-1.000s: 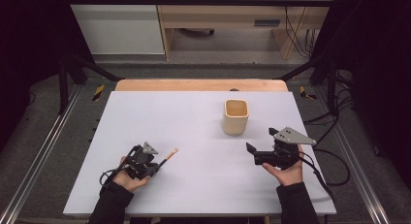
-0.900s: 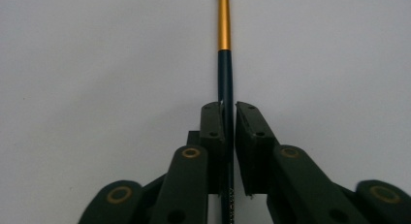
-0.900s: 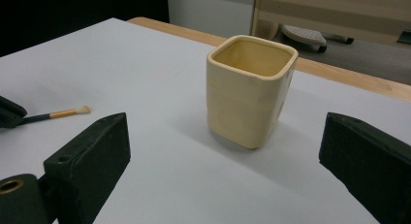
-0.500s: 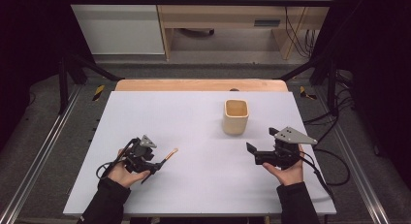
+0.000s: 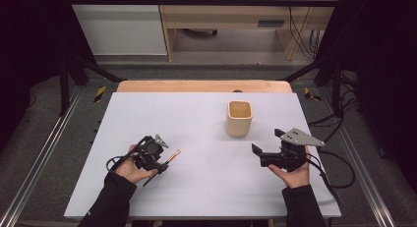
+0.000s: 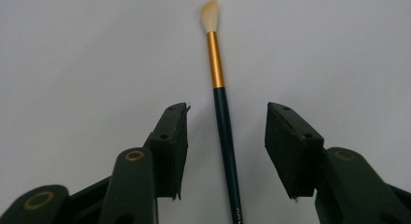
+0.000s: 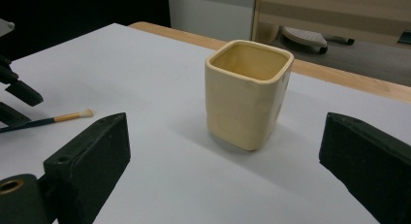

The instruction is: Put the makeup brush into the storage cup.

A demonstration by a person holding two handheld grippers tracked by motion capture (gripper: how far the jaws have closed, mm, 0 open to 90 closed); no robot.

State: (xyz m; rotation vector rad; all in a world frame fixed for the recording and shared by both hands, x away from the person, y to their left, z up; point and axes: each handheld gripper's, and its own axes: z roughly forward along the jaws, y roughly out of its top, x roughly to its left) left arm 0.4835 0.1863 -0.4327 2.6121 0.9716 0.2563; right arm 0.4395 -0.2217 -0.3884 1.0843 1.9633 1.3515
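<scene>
A thin paintbrush (image 6: 223,117) with a dark handle, gold ferrule and pale bristles lies flat on the white table (image 5: 206,187), bristles pointing away from my left gripper (image 6: 226,107). Its handle runs between the jaws, and neither pad touches it. Those jaws sprang apart and have just been closing a little. From above, the left gripper (image 5: 160,160) sits at the table's front left with the brush tip (image 5: 173,156) poking out to its right. My right gripper (image 7: 225,132) stands open at the front right, facing a cream square cup (image 7: 247,98) that is upright and apart from the jaws.
The cup (image 5: 239,119) stands right of the table's centre, ahead of the right gripper (image 5: 266,141). A wooden strip (image 5: 204,86) borders the far edge. Black cables trail off the right side. In the right gripper view the brush (image 7: 53,120) lies far left.
The left jaws, shut on the brush handle a second ago, now stand apart around it. The left hand shifted slightly. The right hand and the cup have not moved.
</scene>
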